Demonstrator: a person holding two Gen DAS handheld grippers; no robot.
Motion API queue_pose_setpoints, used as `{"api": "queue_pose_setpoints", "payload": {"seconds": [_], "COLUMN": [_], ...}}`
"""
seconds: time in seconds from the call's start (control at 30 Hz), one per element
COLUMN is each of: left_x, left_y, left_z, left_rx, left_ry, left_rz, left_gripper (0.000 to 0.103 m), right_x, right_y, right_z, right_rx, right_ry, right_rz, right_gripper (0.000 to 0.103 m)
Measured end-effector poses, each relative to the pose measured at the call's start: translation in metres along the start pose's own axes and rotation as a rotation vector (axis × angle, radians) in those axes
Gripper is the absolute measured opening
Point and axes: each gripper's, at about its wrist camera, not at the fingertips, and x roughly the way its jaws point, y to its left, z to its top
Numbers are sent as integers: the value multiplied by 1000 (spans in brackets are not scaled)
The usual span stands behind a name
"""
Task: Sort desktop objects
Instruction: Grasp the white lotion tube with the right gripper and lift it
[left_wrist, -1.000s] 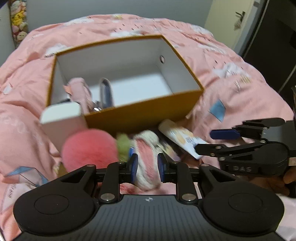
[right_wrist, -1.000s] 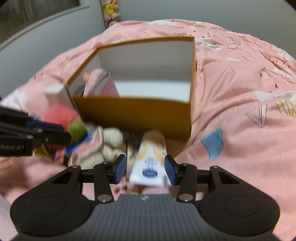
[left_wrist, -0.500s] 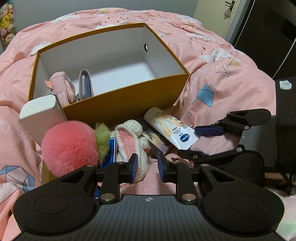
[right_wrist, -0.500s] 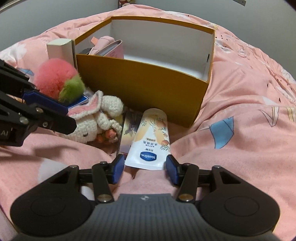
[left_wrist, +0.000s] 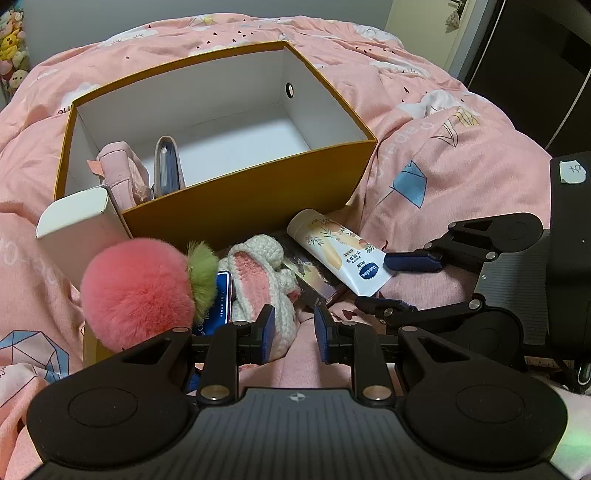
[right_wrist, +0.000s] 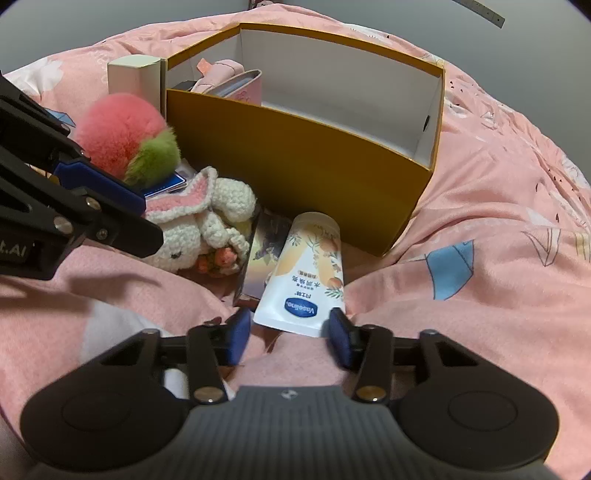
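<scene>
I count one open yellow box (left_wrist: 251, 195) at twelve o'clock from my fingers, and inside it two things: one pink pouch (left_wrist: 118, 168) and one slim blue-edged case (left_wrist: 168, 166), both standing at its ten o'clock corner.

Outside the box I count six loose things on the one pink bedspread (left_wrist: 424, 147): one white carton (left_wrist: 74, 236) at ten o'clock, one pink fluffy pompom (left_wrist: 136, 291) with a green tuft, one blue card pack (left_wrist: 221, 295) under it, one crocheted rabbit (right_wrist: 199, 229), one dark flat packet (right_wrist: 264, 254), and one lotion tube (right_wrist: 308, 269) at one o'clock.

Grippers: two, my left gripper (left_wrist: 290, 332) and right gripper (right_wrist: 290, 332).
</scene>
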Motion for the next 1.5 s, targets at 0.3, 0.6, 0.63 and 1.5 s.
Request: {"api": "queue_pose_setpoints", "payload": {"seconds": [0.3,0.6,0.63,1.5], "left_x": [0,11,14,97], "left_y": [-2,-12,-15,9], "left_z": [2,15,16,44], "left_rx": [17,127,138,-280], "left_ry": [-6,4,12,210], "left_rz": [7,13,11,-111], "left_gripper": [26,26,26,34], "right_x": [-17,-21,-17,0], "right_y": [-2,-42,-45,-86], "right_z": [6,14,14,1], "right_rx": [3,126,140,371], "right_ry": [-84,-112,-100,-63], "right_rz": [-27,-6,5,75], "right_gripper": [7,5,6,4]}}
